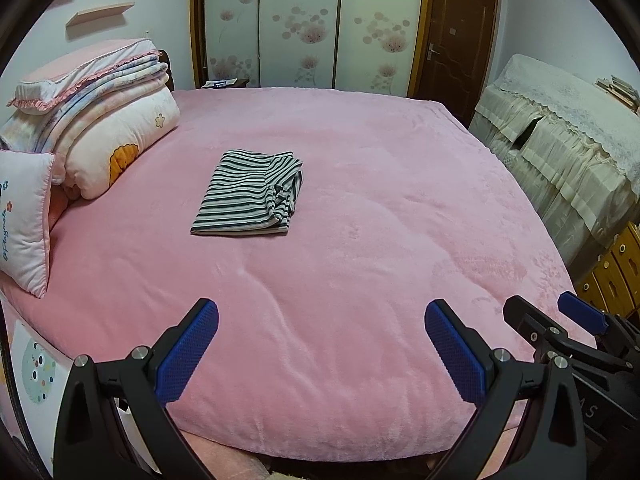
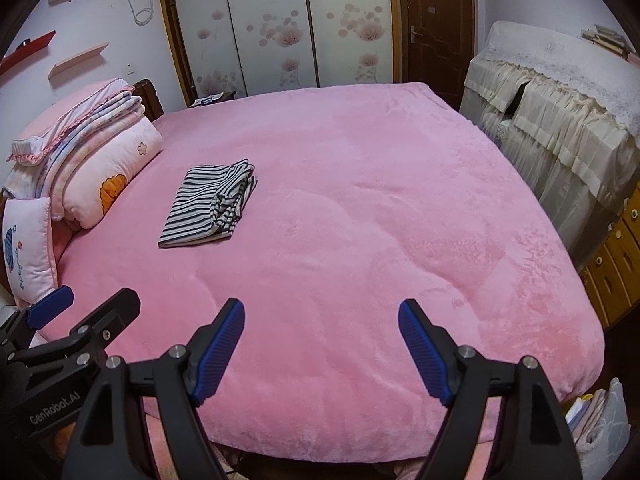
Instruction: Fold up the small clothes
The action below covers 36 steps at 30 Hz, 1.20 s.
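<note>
Striped garment (image 1: pixel 250 194): soft knit, folded into a rough rectangle, bunched right edge, lying on plush pink bed (image 1: pixel 360 240) at 11 o'clock. Left gripper (image 1: pixel 320 344) and right gripper (image 2: pixel 322 344): ribbed blue fingers spread, empty.

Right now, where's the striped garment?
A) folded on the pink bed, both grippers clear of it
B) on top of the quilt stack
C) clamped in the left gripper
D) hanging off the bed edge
A: the striped garment lies folded flat on the pink bed, with the left gripper and right gripper both open and empty, well short of it.
</note>
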{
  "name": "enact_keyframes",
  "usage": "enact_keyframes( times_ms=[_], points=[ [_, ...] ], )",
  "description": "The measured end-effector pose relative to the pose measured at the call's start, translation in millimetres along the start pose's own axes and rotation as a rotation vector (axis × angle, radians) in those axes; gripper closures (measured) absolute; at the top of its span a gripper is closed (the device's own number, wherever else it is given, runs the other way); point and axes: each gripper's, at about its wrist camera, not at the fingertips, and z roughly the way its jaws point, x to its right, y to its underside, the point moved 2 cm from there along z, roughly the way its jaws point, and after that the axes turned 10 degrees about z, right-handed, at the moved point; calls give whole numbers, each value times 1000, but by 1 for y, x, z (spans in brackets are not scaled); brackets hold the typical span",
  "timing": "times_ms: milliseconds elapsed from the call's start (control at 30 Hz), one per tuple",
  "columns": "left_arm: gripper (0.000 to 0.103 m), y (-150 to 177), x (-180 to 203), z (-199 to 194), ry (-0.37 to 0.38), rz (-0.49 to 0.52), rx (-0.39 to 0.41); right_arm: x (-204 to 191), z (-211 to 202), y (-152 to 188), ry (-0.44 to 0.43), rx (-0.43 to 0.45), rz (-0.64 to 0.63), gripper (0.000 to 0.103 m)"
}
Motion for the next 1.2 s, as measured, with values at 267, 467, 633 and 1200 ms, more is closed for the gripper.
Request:
enact_keyframes(
  times_ms=[267,467,633,1200],
  points=[
    [0,3,3,-4,-19,7,11,2,-1,0,6,1,-2,23],
    [0,5,2,-5,-16,3,3,4,-2,3,11,1,-4,23],
    [0,5,2,-6,-15,5,1,5,-2,4,12,-2,-2,23],
    [0,7,5,-4,-11,2,-2,9,-4,8,34,3,-4,23]
  ],
)
